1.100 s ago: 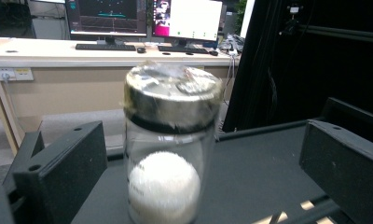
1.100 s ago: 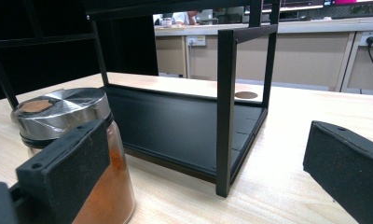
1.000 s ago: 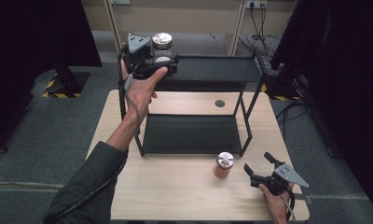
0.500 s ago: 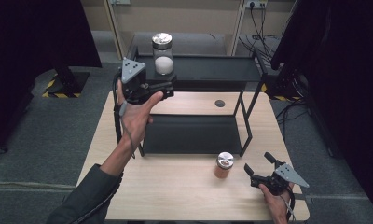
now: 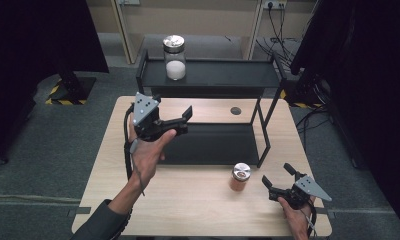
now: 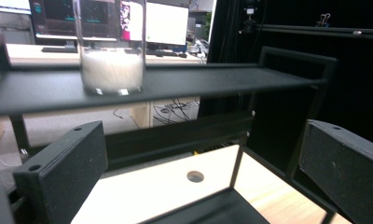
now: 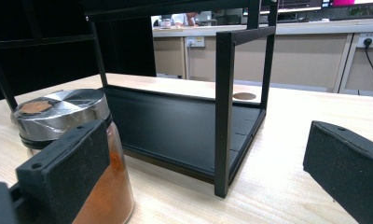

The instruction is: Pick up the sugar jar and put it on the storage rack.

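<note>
The left tongs (image 5: 180,120) were held above the table (image 5: 198,210), in front of the black shelf rack (image 5: 260,80), with the jaws wide apart and nothing between them. A glass jar of white powder (image 5: 174,57) stood on the top shelf. The right tongs (image 5: 278,176) rested low near the table's right front corner, also wide, just beside the jar of orange powder (image 5: 240,177).

The right gripper (image 7: 203,172) holds its two black jaws wide apart with nothing between them. A jar of orange powder (image 7: 77,144) with a silver lid stands behind the left jaw, beside a black rack (image 7: 222,112) on the wooden worktop (image 7: 278,135).
</note>
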The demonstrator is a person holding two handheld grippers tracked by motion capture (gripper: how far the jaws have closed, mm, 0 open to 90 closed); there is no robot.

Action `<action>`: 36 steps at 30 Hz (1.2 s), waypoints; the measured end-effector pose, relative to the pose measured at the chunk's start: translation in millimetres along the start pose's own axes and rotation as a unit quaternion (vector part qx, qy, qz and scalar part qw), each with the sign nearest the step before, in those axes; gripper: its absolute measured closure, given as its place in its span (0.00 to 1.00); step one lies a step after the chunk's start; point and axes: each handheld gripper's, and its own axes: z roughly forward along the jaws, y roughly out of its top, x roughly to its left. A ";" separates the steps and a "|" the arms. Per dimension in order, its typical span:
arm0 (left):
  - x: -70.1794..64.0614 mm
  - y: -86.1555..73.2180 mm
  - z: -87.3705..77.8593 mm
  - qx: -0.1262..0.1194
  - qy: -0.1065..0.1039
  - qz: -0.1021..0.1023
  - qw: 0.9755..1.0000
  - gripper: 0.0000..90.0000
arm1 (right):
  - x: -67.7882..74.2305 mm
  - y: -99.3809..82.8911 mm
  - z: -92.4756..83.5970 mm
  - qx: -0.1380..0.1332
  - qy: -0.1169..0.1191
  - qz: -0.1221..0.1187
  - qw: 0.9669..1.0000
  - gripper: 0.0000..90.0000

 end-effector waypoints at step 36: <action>3.7 -123.0 -15.0 0.032 -0.028 -0.005 0.999 0.00 | 0.5 -0.4 0.1 -0.001 0.002 -0.003 1.000 0.01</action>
